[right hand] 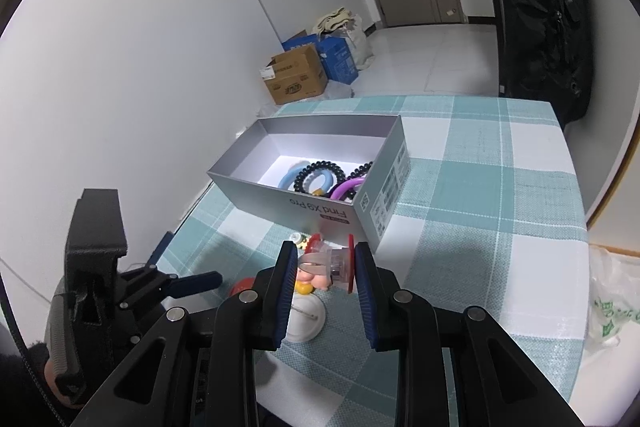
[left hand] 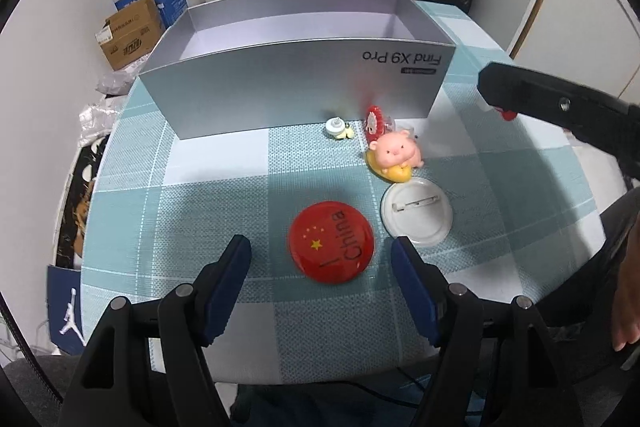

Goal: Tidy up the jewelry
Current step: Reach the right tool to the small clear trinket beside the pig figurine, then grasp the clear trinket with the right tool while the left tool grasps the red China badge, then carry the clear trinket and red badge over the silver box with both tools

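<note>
The right tongs (right hand: 325, 269) pinch a clear plastic ring with a red top (right hand: 334, 263), light, rigid and slick, best held across its flat faces. The left tongs (left hand: 320, 251) gape empty around the red China badge (left hand: 331, 241) on the desk (left hand: 208, 187). At twelve o'clock, the grey phone box (right hand: 360, 203) holds hair ties and bracelets (right hand: 316, 177).
</note>
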`<state>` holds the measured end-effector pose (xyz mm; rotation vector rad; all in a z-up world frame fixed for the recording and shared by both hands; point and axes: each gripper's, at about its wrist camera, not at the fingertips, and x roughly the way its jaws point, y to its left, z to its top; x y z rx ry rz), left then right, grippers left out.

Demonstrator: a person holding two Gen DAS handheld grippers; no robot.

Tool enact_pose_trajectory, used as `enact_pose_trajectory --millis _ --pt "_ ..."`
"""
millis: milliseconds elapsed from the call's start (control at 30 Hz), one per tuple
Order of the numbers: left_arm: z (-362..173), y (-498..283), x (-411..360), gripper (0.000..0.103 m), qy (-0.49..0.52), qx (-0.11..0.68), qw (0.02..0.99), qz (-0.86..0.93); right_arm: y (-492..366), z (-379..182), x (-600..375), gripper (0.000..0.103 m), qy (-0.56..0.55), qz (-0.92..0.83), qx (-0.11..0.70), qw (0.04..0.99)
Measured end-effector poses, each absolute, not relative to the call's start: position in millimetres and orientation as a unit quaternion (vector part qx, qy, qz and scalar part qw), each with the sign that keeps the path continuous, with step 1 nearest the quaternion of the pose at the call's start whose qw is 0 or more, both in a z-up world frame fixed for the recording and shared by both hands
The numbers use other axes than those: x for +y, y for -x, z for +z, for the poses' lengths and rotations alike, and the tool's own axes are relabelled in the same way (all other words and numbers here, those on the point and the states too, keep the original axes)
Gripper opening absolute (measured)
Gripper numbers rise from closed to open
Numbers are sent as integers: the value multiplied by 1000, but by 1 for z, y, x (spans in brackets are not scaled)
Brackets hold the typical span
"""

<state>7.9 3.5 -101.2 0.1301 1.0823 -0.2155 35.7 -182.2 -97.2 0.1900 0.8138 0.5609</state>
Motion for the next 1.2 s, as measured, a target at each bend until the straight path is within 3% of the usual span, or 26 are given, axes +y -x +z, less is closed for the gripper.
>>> enact_pose_trajectory --millis 167,800,1200 --pt "-99 -6 -8 37 -73 506 850 -126 -37 -98 -183 28 -95 270 390 875" --pt "-82 -14 8 37 4 493 860 -130 -40 -96 -182 28 -102 266 384 878" --pt "-37 -23 30 37 90 401 901 -139 -47 -73 -181 28 -141 302 336 881"
